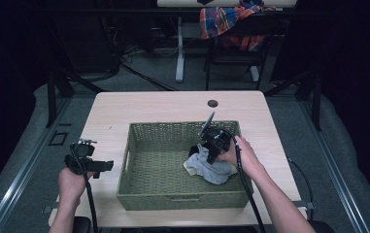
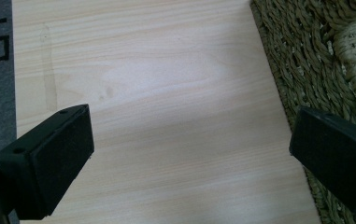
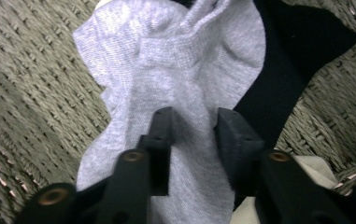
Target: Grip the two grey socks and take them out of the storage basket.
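Observation:
A green woven basket [image 1: 139, 194] stands on the light wooden table [image 1: 173, 107]. Inside it lies a small pile of socks: a light grey sock [image 1: 214, 171] on top, a black sock [image 3: 292, 51] under it and a cream piece [image 3: 315, 171] at the side. My right gripper [image 1: 200, 153] reaches down into the basket, and in the right gripper view its jaws [image 3: 192, 122] pinch a raised fold of the grey sock [image 3: 175, 60]. To the left of the basket my left gripper [image 1: 106, 166] hangs over bare table, and its jaws [image 2: 192, 154] stand wide open with nothing between them.
The basket's woven wall [image 2: 306, 60] runs along the right edge of the left gripper view. A cable hole [image 1: 212, 103] sits near the table's far edge. Beyond the table a chair holds a plaid shirt [image 1: 226, 19]. Cables trail from both grippers toward the table's near edge.

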Demonstrator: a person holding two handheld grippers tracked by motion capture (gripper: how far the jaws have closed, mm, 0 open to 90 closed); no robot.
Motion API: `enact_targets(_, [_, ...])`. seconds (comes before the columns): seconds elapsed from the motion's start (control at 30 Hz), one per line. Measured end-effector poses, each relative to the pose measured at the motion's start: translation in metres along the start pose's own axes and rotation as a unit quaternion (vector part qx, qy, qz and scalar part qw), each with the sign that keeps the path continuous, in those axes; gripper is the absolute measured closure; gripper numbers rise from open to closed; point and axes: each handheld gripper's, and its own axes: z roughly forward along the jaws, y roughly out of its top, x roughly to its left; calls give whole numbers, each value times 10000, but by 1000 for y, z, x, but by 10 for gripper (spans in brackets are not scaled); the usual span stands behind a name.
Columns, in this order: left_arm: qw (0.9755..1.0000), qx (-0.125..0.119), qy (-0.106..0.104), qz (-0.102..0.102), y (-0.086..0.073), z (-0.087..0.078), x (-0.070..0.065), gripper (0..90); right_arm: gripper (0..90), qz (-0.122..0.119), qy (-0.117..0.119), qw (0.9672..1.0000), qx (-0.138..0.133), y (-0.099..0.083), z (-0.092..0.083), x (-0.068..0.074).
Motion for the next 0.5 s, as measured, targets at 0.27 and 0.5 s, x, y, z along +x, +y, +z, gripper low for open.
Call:
enact_targets(0.27, [10000,-5,31,0,-1,-1,1,0,851,26,158,9997,-179,-4,-10,0])
enact_targets(0.5, [10000,-16,50,-5,-1,-1,2,0,854,44,135,9988,-467,-9,-33,0])
